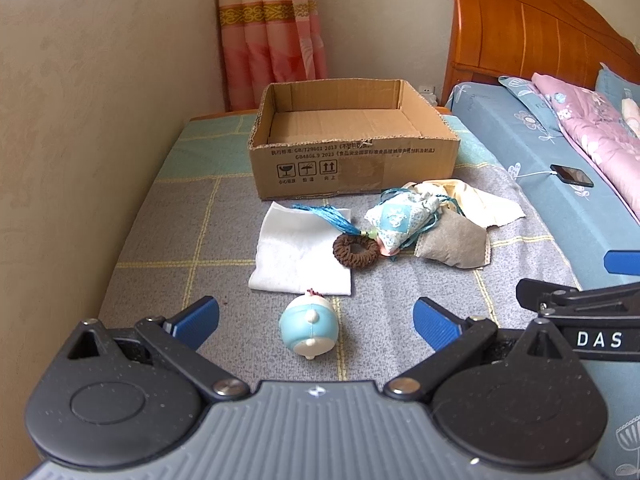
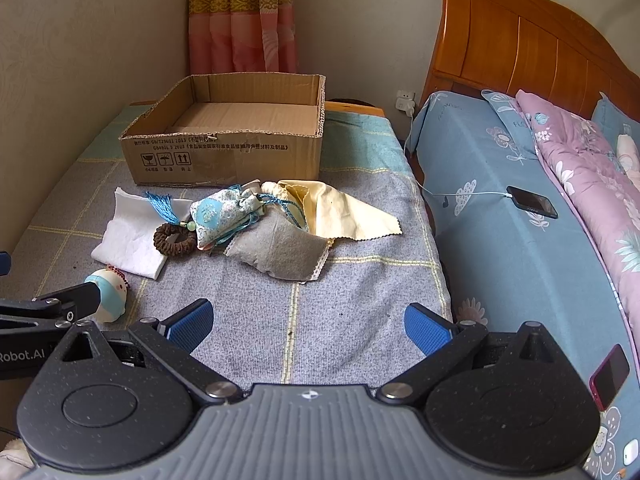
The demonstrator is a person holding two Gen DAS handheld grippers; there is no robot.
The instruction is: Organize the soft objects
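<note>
Left gripper (image 1: 316, 324) spread wide and grasping nothing, low over the grey checked blanket (image 1: 168, 240), with a small blue-and-white round toy (image 1: 309, 330) lying on its side between the blue fingers (image 1: 198, 320), touching neither. Right gripper (image 2: 308, 326) likewise released and bare, fingers (image 2: 426, 328) parted over clear blanket, the toy (image 2: 110, 294) off at its 9 o'clock behind the other tool's black arm. Straight ahead at 12 o'clock from the left gripper, a folded white napkin (image 1: 298, 256), flat on the blanket. At about 1 o'clock, a heap of soft things: a brown woven ring (image 1: 355, 252) with a blue tassel (image 1: 330, 216) trailing over the napkin's corner, a pale blue patterned pouch (image 1: 396, 222) leaning on the ring, a grey pouch (image 1: 454, 246) with a lace edge just beside it, and a cream cloth (image 1: 480, 202) spread behind. Beyond the heap at 12 o'clock, an open cardboard box (image 1: 352, 160) standing upright, with only bare cardboard showing inside, blocking the far end of the blanket. At 3 o'clock, a bed with blue flowered sheet (image 2: 480, 168), a pink quilt (image 2: 592, 168), a dark phone (image 2: 532, 202) on a white cable, and a wooden headboard (image 2: 520, 40). Striped pink curtain (image 2: 244, 20) against the back wall.
</note>
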